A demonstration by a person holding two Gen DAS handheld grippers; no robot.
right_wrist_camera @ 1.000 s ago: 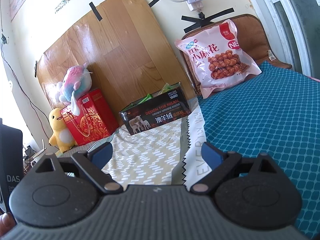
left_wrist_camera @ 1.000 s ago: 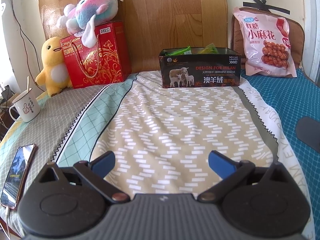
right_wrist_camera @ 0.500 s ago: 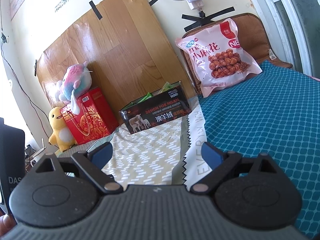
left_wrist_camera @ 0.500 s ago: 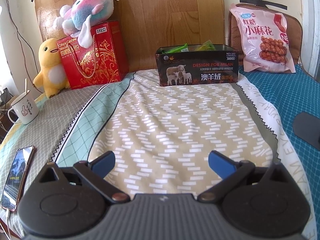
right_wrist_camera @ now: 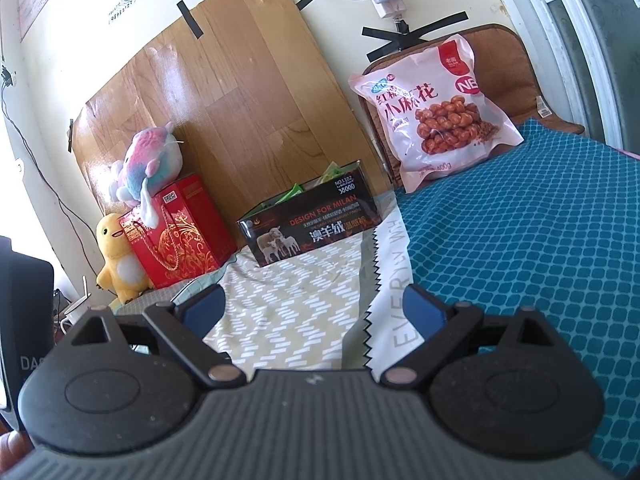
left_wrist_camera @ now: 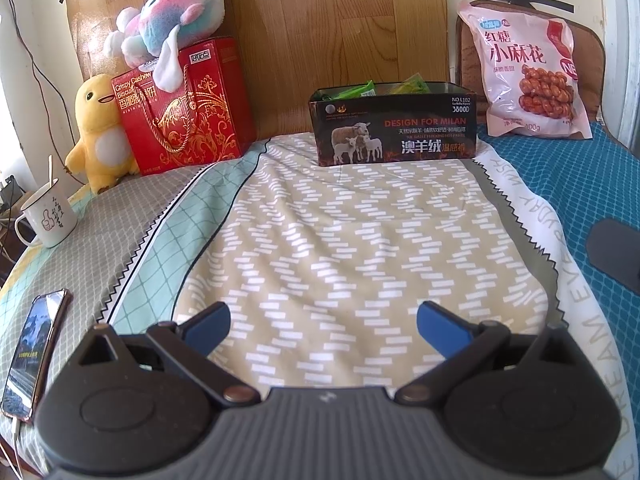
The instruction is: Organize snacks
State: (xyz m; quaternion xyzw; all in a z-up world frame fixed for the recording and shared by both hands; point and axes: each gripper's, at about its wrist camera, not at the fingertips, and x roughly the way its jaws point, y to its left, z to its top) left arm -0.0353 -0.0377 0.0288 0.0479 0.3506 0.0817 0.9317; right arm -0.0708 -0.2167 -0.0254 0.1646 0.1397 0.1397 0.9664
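A dark open box [left_wrist_camera: 394, 128] printed with sheep stands straight ahead of the left hand-held gripper [left_wrist_camera: 323, 322], far up the bed against the wooden board [left_wrist_camera: 332, 28]. Green snack packets [left_wrist_camera: 354, 91] poke above its rim; how many lie inside is hidden by the box's front wall. In the right wrist view the same box [right_wrist_camera: 308, 226] sits ahead and slightly left of the right hand-held gripper [right_wrist_camera: 314, 306].

A big pink snack bag [left_wrist_camera: 528, 76] leans upright ahead and to the right of the left hand-held gripper, well right of the box, its lower edge on the blue quilt [left_wrist_camera: 580, 200]. The right wrist view shows it [right_wrist_camera: 434, 114] ahead and to the right.

Both hand-held grippers are spread wide and hold nothing; patterned bedding [left_wrist_camera: 340, 248] shows between their blue fingertips [left_wrist_camera: 208, 322].

Ahead-left of the left one stand a red biscuit carton [left_wrist_camera: 188, 112] with a pastel plush [left_wrist_camera: 172, 36] on top, a yellow plush [left_wrist_camera: 100, 132] touching its side, and a white mug [left_wrist_camera: 48, 216]. A phone [left_wrist_camera: 34, 348] lies close on the left, its lower end cut off by the gripper body. A dark shape [left_wrist_camera: 616, 252] at the right edge is too cropped to identify.
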